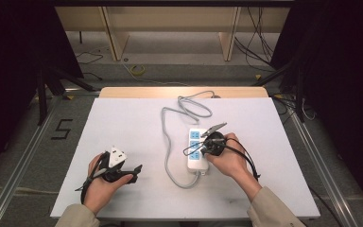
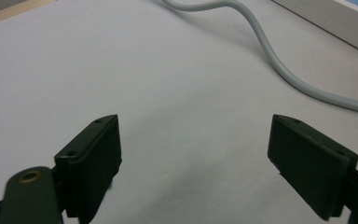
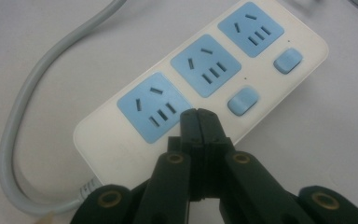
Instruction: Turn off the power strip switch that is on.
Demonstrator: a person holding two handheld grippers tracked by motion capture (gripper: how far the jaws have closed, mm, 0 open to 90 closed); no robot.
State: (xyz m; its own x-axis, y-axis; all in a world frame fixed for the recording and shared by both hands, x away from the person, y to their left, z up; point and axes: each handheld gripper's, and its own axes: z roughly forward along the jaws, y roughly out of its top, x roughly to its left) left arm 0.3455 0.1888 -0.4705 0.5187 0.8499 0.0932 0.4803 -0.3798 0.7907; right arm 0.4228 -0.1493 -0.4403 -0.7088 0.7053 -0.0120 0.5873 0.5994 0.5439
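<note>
A white power strip (image 1: pixel 196 163) with three blue sockets lies right of the table's middle, and its grey cable (image 1: pixel 166 142) loops away to the far side. In the right gripper view the power strip (image 3: pixel 121 140) lies just beyond my right gripper (image 3: pixel 198 116). That gripper is shut with nothing between its jaws, its tips over the white face between the nearest socket (image 3: pixel 153 106) and a blue switch (image 3: pixel 242 100). From above, the right gripper (image 1: pixel 202 149) hovers on the strip. My left gripper (image 1: pixel 134 171) rests at the front left. The left gripper (image 2: pixel 193 154) is open wide over bare table.
The white table top (image 1: pixel 123 123) has free room at left and far right. The cable (image 2: pixel 279 67) and the strip's side (image 2: pixel 335 23) lie ahead of the left gripper. Wooden frames and loose cables stand on the floor beyond the table.
</note>
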